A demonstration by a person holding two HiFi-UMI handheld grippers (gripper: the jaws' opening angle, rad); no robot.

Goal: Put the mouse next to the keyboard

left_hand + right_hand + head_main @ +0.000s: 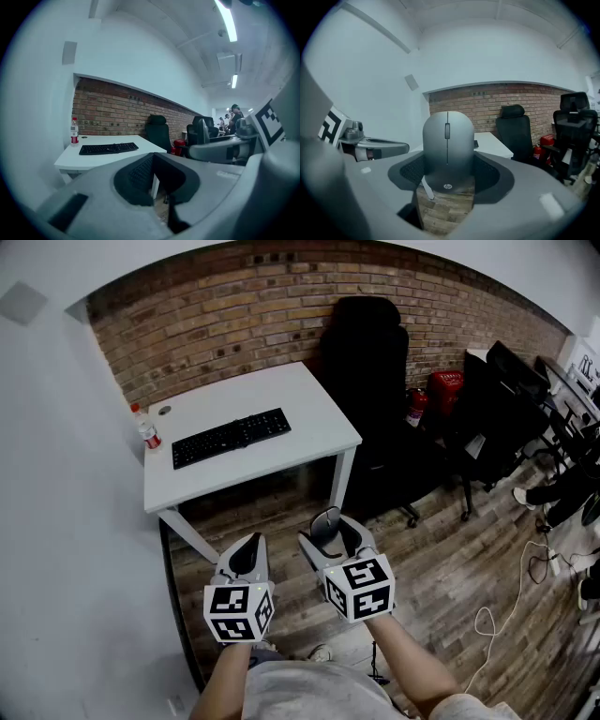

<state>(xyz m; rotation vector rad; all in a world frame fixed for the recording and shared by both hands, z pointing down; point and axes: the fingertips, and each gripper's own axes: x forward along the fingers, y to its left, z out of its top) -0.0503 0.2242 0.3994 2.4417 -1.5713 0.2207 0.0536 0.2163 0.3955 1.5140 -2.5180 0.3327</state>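
1. The mouse [447, 145] is carried in the right gripper [333, 542], well apart from the table [309, 418]; its two flanks are pinched between the dark pads, with its wheel end pointing away from the hand and its rear end hanging over the wooden floor [445, 211].
2. The left gripper [152, 161] is seen with its jaws brought together at the tips; nothing is held between them.
3. The keyboard [232, 438] lies across the white table, with a bottle [147, 427] near its left end; bare tabletop is left to its right, and that is judged the likely place for the mouse.
4. The mouse is judged to be light and stiff; its shell looks smooth and rounded, so it may slide out of the pads if the grip is loosened or the gripper is tipped further down.
5. The present hold, on the flanks about mid-body where the shell is widest, is judged sound; the buttons and wheel on top are best left untouched.
6. A fall onto the floor could damage it; it is best lowered flat until its underside rests on the table, and only then released.
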